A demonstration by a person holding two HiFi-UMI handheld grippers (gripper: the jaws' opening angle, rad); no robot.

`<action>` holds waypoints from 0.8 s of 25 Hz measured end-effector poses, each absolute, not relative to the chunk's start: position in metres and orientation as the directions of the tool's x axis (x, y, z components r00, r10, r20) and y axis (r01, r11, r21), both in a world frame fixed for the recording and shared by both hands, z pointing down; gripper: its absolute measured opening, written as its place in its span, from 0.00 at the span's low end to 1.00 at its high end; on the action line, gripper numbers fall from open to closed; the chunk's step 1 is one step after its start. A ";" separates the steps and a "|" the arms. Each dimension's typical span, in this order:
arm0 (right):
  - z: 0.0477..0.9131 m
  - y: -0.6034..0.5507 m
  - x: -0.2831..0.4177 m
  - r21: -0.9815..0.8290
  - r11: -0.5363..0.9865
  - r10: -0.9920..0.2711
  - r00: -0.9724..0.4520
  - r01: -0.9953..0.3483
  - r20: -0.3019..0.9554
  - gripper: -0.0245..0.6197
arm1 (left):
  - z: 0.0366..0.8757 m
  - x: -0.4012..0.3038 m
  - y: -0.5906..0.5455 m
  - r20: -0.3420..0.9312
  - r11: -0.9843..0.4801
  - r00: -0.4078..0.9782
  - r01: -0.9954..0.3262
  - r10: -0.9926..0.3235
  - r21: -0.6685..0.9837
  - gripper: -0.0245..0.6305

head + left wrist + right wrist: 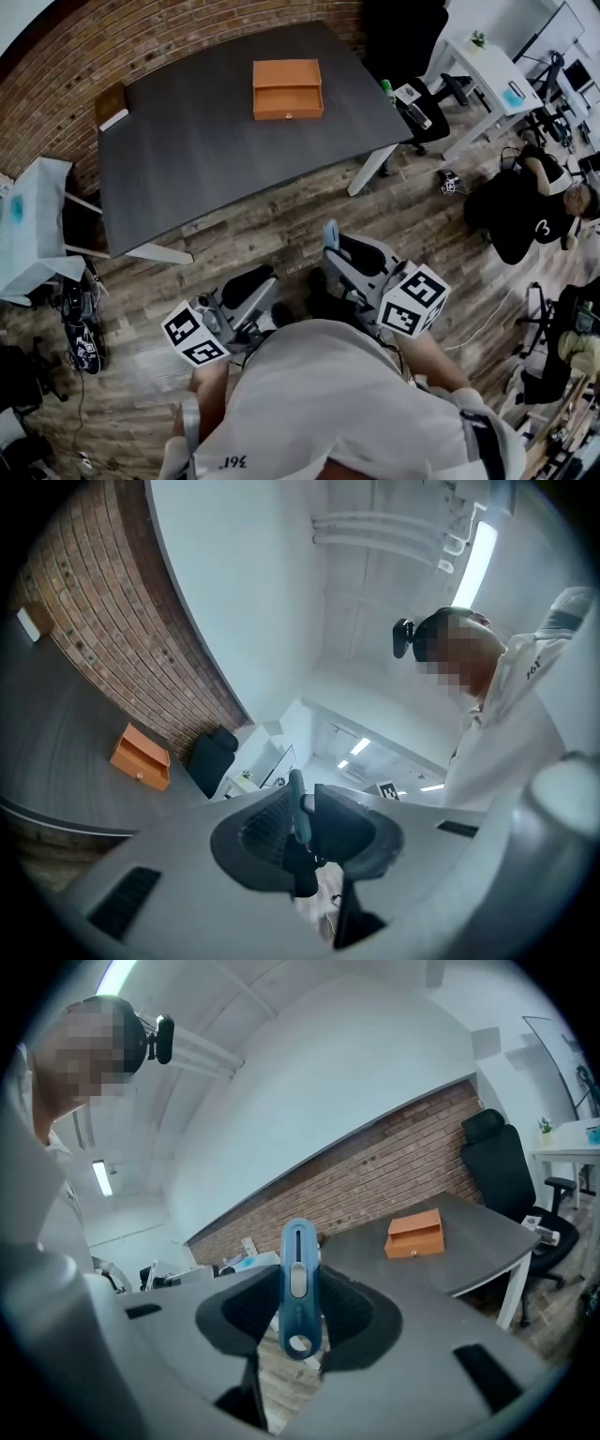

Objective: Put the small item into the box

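A person in a white top stands on the brown wooden floor at 6 o'clock in the head view and holds a gripper in each hand. The right gripper is clamped on the small blue plastic cutter, which has a grey slider and a round hole. Its two black pads press the thin sides of the cutter. The cutter stands upright between them, with its flat face to the right gripper view's camera and its hole end low. The left gripper has its pads a little apart, with a thin gap between them. A thin blue-green strip shows side-on in that gap. It looks like the same cutter, further out, and I cannot tell if the left pads touch it. In the head view the two grippers are near each other, and the left gripper points toward 2 o'clock, at the cutter. The flat orange box, with a little knob on its front, sits on the dark grey worktop at 12 o'clock, well apart from both grippers. A small brown flat thing lies at the worktop's 10 o'clock corner. A red brick wall runs behind the worktop, and a black chair stands at 1 o'clock.
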State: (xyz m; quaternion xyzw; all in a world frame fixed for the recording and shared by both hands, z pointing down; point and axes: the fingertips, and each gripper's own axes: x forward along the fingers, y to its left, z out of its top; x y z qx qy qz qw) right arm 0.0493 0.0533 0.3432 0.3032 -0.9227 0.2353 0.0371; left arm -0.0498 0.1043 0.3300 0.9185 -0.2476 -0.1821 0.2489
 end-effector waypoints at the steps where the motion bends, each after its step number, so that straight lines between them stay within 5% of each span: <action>1: 0.342 0.046 0.052 -0.409 0.713 -0.534 -0.819 -0.570 0.209 0.25 | 0.329 -0.046 0.098 -0.213 -0.752 0.807 -0.370 -0.551 0.545 0.14; 20: 0.345 -0.055 0.105 -0.406 0.768 -0.443 -0.868 -0.496 0.222 0.25 | 0.330 0.027 0.006 -0.198 -0.728 0.779 -0.418 -0.595 0.543 0.14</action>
